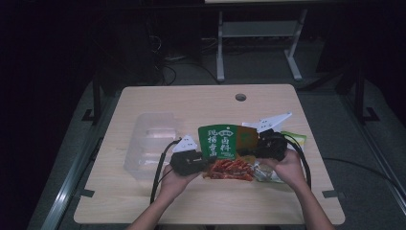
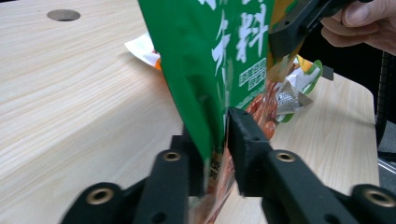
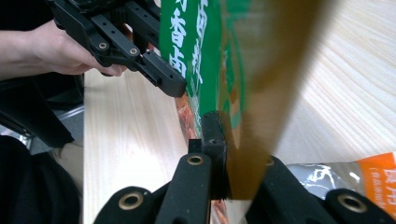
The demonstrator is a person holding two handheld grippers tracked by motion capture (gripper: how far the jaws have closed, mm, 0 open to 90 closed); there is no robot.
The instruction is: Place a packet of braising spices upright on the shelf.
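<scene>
A snack bag [image 1: 221,143], green on top with white characters and red-orange at the bottom, hangs above the table between both grippers. My left gripper [image 1: 206,165] is shut on its lower left edge. In the left gripper view the black jaws [image 2: 217,137] pinch the green bag [image 2: 210,56]. My right gripper [image 1: 245,149] is shut on the bag's right side, where an orange-brown panel shows. In the right gripper view its jaws [image 3: 228,128] clamp that brown panel [image 3: 266,70], with the left gripper [image 3: 154,65] across from it.
A clear plastic container [image 1: 149,143] sits on the table [image 1: 191,103] left of my left hand. Other snack packets [image 1: 294,139] lie under and beside the right hand, one silver and orange [image 3: 345,179]. A round cable hole [image 1: 241,97] is at the table's far side.
</scene>
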